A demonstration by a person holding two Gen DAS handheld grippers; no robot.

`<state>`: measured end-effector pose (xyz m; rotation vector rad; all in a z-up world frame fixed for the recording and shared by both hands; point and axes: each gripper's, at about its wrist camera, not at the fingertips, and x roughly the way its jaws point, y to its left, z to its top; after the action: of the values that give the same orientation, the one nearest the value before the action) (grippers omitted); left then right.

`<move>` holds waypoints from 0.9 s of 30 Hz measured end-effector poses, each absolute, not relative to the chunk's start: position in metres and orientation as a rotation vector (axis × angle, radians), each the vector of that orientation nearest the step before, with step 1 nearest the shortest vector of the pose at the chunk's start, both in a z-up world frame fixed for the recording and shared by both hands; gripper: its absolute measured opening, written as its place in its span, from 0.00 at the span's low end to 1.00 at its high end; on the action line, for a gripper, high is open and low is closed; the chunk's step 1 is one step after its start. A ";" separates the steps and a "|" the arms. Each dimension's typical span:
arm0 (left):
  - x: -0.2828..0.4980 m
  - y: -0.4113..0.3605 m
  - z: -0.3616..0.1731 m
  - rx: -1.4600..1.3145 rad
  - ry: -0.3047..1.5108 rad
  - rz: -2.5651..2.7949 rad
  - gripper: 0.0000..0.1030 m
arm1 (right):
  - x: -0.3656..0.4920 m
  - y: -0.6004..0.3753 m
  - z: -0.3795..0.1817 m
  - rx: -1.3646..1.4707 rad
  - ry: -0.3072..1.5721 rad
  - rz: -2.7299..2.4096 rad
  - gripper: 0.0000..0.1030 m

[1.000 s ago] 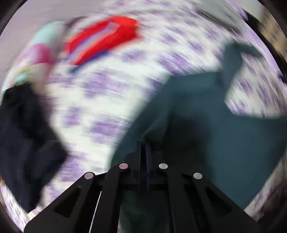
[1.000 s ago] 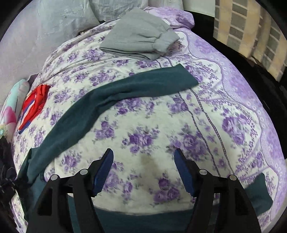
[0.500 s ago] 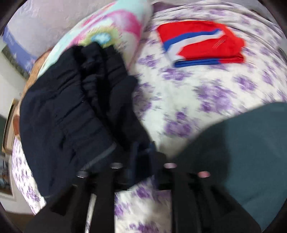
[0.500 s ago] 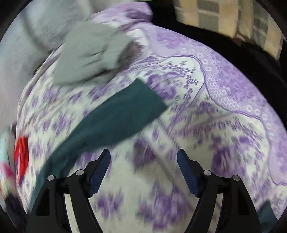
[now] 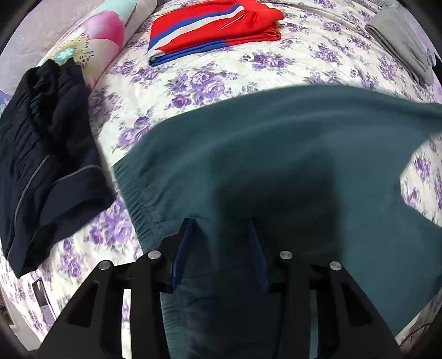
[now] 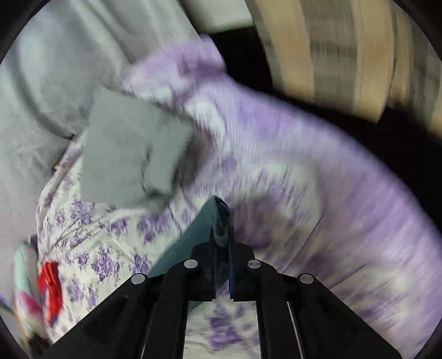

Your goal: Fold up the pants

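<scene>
Dark teal pants (image 5: 276, 165) lie spread on the floral bedspread in the left wrist view, the elastic waistband (image 5: 132, 190) at the left. My left gripper (image 5: 219, 229) is open just above the waist end, with nothing held. In the right wrist view my right gripper (image 6: 222, 218) is shut on the cuff end of a teal pant leg (image 6: 193, 237) and holds it off the bed.
Folded red, white and blue shorts (image 5: 212, 24) lie at the back. Dark navy clothes (image 5: 41, 154) lie at the left by a colourful pillow (image 5: 102, 33). Folded grey pants (image 6: 129, 149) lie near the pillows. The bed edge (image 6: 373, 193) drops off at the right.
My left gripper let go of the teal pants and opened over the waist end. My right gripper moved to the far pant leg cuff and shut on it.
</scene>
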<state>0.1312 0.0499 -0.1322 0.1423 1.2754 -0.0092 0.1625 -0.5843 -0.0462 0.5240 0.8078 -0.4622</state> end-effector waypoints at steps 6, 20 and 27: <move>0.140 0.047 -0.130 0.207 1.282 -0.051 0.41 | 0.179 -0.620 -0.096 0.260 1.133 -0.673 0.61; 0.191 0.111 -0.099 0.230 1.210 -0.081 0.49 | 0.232 -0.384 -0.094 -0.087 1.050 0.108 0.73; 0.201 0.112 -0.129 0.275 1.274 -0.210 0.28 | 0.238 -0.312 -0.125 -0.307 1.139 0.263 0.68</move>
<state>0.2008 0.1122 -0.1286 0.2749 1.2736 -0.2098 0.2380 -0.3122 -0.1247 -0.3070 1.1390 0.2626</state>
